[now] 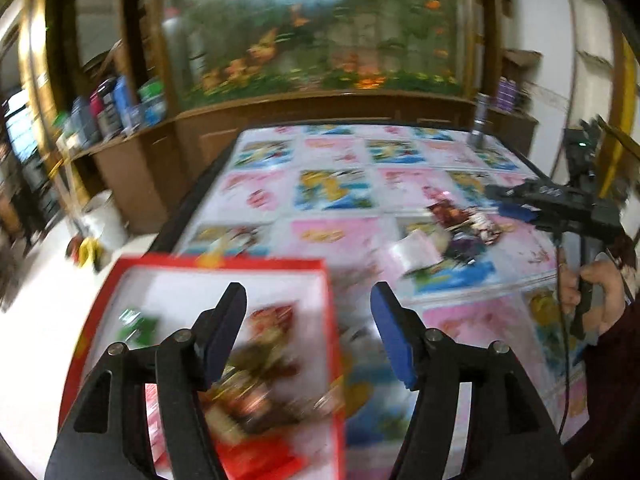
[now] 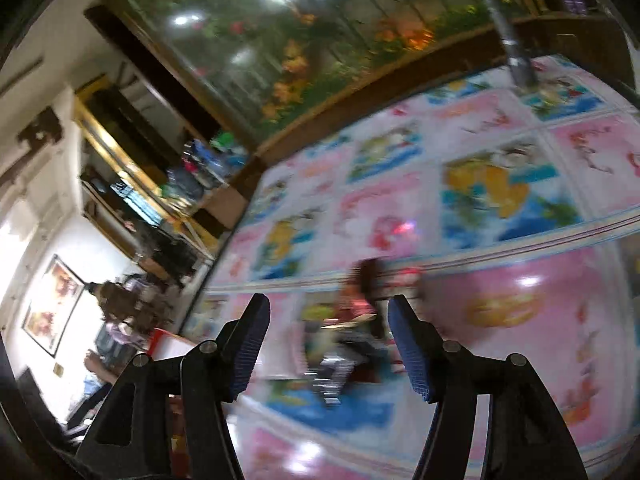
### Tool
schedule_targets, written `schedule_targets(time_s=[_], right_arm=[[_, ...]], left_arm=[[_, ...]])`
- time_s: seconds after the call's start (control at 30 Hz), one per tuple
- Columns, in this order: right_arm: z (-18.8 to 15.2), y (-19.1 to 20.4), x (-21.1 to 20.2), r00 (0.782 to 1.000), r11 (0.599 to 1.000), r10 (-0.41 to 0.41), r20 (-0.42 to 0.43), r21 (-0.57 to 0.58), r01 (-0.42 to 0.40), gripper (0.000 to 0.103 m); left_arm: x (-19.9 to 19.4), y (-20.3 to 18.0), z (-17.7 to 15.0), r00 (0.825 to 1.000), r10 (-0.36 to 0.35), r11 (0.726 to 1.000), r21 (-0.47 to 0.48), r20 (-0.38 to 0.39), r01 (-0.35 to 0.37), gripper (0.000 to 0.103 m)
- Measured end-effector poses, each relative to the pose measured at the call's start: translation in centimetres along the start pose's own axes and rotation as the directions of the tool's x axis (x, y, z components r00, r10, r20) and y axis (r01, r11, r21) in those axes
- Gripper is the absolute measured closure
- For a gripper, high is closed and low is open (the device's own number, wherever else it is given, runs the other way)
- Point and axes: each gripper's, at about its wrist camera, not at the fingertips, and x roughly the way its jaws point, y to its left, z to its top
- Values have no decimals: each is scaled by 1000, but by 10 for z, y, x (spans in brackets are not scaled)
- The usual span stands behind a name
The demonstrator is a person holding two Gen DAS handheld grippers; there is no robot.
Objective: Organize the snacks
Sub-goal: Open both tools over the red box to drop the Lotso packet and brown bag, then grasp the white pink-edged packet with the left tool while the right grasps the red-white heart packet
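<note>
Left gripper point(image 1: 308, 332) spread, nothing between its blue pads, hovering over the right edge of a shallow red cardboard box with white inside point(image 1: 132, 264), blurred snack packets point(image 1: 260, 364) lying in it. Right gripper point(image 2: 329, 344) likewise spread and empty, above a small heap of loose snack packets point(image 2: 348, 344) on the glass-topped counter with pink and blue cartoon pictures point(image 2: 500, 184). Beyond the counter, a large fish tank in a wooden cabinet point(image 1: 320, 32).
</note>
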Motion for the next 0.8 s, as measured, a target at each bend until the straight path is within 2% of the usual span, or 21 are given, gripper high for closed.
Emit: schedule_targets(time_s=[0.3,0.53,0.7,0.8], right_arm=[[-1,-27,23,993,996,-78,-91,39,82,39],[-5,-15,33,979,983,-179,-97,-53,175,47],[-7,-4,38,961,960,-259,-95,-131,246,53],[-9,-1,40,949,944,-303,-84,-164,287,59]], left_arm=[[72,-56,37,992,-84,993,80,-89,92,39],[118,-77,50,984,-100,984,135,-147,121,39],[136,-98,46,963,-178,954,205,-203,219,39],[144,-109,41,958,-167,942,250,-234,225,39]])
